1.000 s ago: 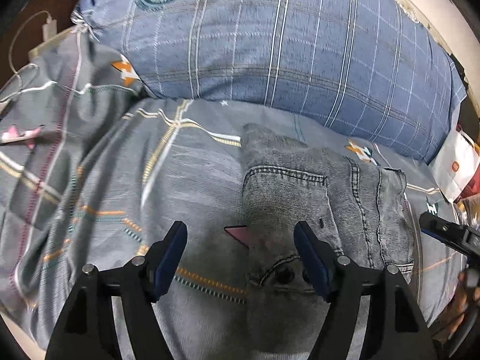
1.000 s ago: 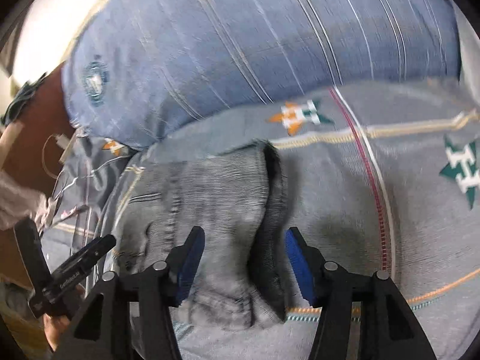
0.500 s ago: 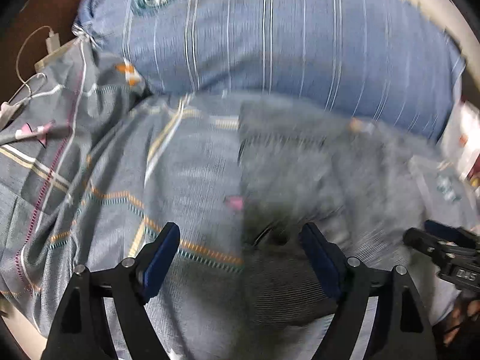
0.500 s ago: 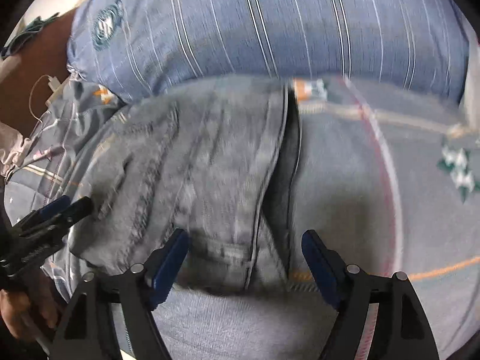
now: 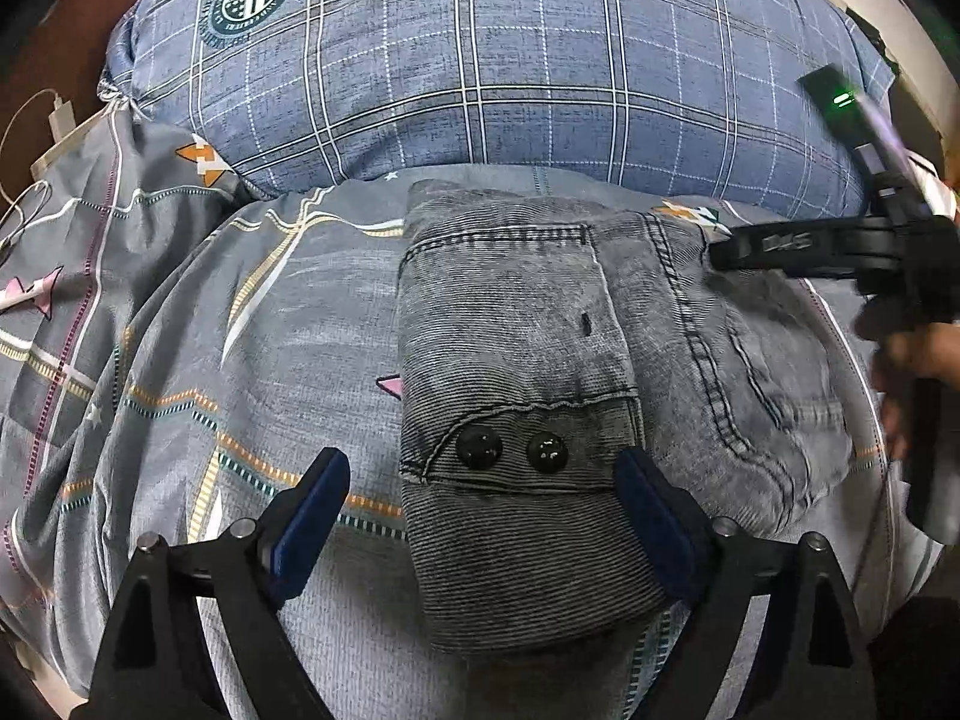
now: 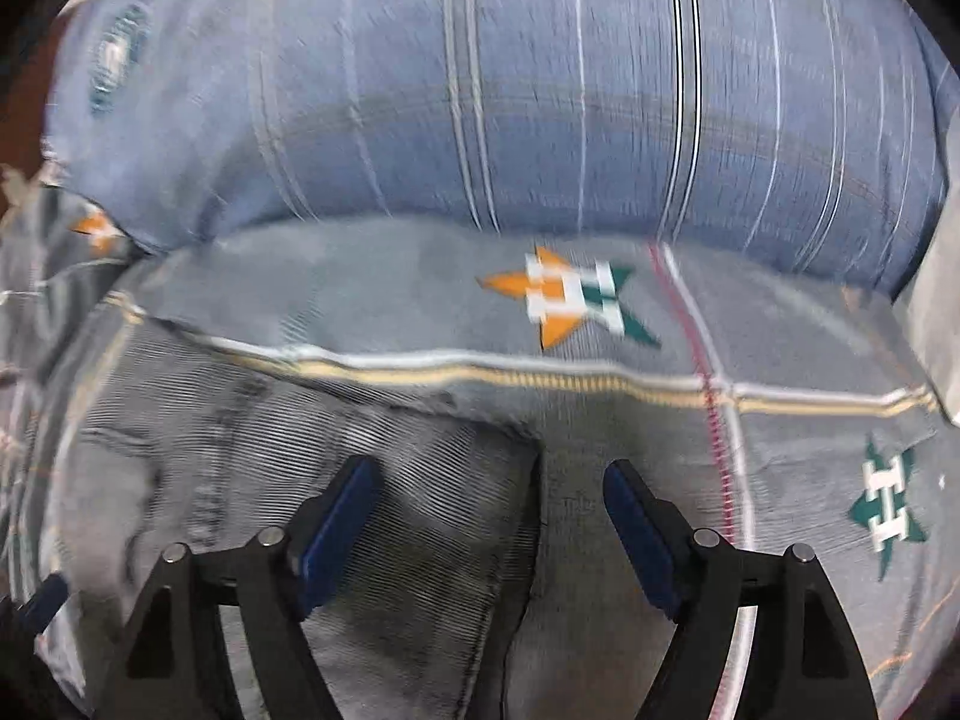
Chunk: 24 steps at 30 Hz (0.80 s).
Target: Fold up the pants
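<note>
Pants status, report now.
Left claw open, empty, straddling the folded pants. Right claw open, empty, over the pants' right edge. Pants a compact bundle on the bedspread, below the plaid pillow. Nothing in the way.

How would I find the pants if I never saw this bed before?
Find the big blue checked pillow at the head of the bed. Just in front of it, on the grey bedspread with little stars, lies a folded bundle of grey denim, the pants. Nothing else there has jean stitching and two shiny black buttons.
</note>
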Motion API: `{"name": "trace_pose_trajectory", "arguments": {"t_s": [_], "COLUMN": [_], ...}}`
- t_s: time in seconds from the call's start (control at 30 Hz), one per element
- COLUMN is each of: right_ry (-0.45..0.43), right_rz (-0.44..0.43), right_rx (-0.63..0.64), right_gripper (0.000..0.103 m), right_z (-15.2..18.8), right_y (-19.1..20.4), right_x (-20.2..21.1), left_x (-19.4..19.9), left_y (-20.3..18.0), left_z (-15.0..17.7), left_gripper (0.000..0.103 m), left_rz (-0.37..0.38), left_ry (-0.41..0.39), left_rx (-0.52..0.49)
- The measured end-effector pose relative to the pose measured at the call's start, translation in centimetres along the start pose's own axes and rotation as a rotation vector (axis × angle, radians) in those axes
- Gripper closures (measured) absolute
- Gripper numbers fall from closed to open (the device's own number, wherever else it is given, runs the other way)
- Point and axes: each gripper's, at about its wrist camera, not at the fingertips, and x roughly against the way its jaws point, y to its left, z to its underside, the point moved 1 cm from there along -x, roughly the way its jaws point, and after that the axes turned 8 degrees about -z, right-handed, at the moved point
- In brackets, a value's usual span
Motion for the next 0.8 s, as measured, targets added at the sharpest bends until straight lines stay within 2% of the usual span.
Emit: {"name": "trace_pose_trajectory", "arguments": {"t_s": [0.17, 0.27, 0.47, 0.53, 0.63, 0.73, 0.8], "right_ry": [-0.002, -0.05, -0.136, -0.119, -0.01, -0.015, -0.075], "right_rz": [-0.003, -0.023, -0.065, -0.056, -0.027, -0.077, -0.074], "right_rx": [-0.009, -0.013, 0.056, 0.081, 0.118, 0.035, 0.05], "right_gripper": [0.022, 0.022, 0.02, 0.02, 0.02, 0.016, 0.016], "right_z": [0.7, 1.8, 7.3, 9.3, 11.5, 11.4, 11.1], "right_y": [-0.4, -0.4, 1.4, 2.1, 2.4, 1.2, 1.3], "right_x": [0.8, 3.3, 9.1, 8.9, 5.6, 5.7, 7.9], "left_x": [0.1, 0.5, 3.3, 3.6, 1.7, 1.8, 3.1], "left_y": [-0.3, -0.1, -0.1, -0.2, -0.6, 0.0, 0.6], "left_z": [0.1, 0.1, 0.3, 0.7, 1.6, 1.8, 1.4], "left_gripper": [0.012, 0.012, 0.013, 0.013, 0.012, 0.012, 0.012], "left_rz": [-0.01, -0.006, -0.023, -0.029, -0.025, -0.006, -0.019], "left_ry": [-0.001, 0.013, -0.035, -0.035, 0.04, 0.044, 0.03], "left_rx": [-0.001, 0.008, -0.004, -0.008, -0.014, 0.026, 0.053]}}
